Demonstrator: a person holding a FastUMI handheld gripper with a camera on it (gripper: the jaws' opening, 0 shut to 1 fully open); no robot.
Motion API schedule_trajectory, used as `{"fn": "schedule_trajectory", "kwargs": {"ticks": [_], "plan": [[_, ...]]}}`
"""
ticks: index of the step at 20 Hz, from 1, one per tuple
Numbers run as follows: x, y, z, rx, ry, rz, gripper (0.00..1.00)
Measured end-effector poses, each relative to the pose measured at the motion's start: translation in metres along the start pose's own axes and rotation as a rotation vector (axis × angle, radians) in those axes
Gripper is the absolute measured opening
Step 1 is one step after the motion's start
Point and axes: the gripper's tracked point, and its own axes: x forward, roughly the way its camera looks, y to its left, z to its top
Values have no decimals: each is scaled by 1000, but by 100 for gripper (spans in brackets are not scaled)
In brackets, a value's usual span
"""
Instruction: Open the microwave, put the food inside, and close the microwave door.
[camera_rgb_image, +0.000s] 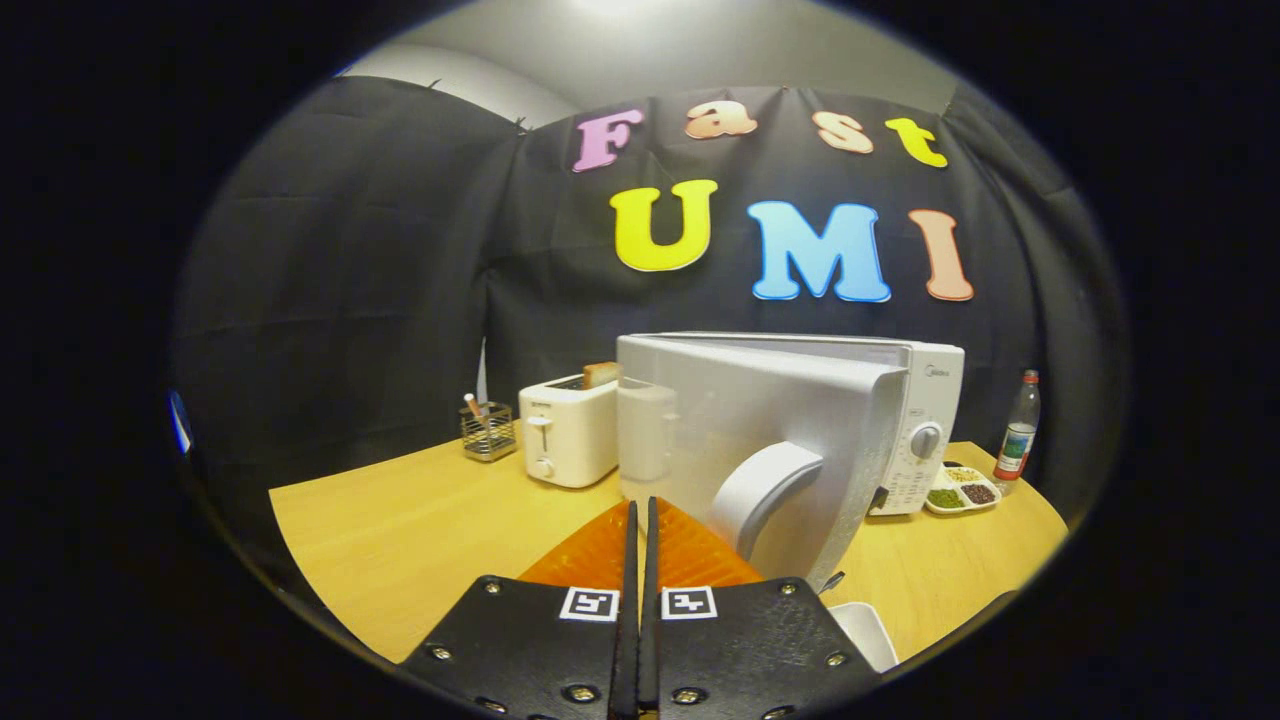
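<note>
The tongs (640, 515) are pressed together with nothing between their 2 fingers, tips just short of the microwave (905, 400). Its door (760, 420) stands swung open toward them, handle (765, 490) just right of the tips. A toaster (570, 430) sits left on the counter (400, 540), a bottle (1018, 435) and snack tray (962, 490) right. A white dish (868, 630) lies beside the fingers.

1 microwave (800, 420), 1 toaster (568, 432), 1 bottle (1018, 440), 1 utensil caddy (488, 432), 2 fingers (630, 560).

Claw (640, 515) closed, microwave door (760, 440) ajar
</note>
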Motion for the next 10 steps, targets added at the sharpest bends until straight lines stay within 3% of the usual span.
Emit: {"fn": "schedule_trajectory", "kwargs": {"ticks": [6,10], "plan": [[39,-84,6,68,-15,-182,2],[74,-124,13,35,-17,-269,1]]}}
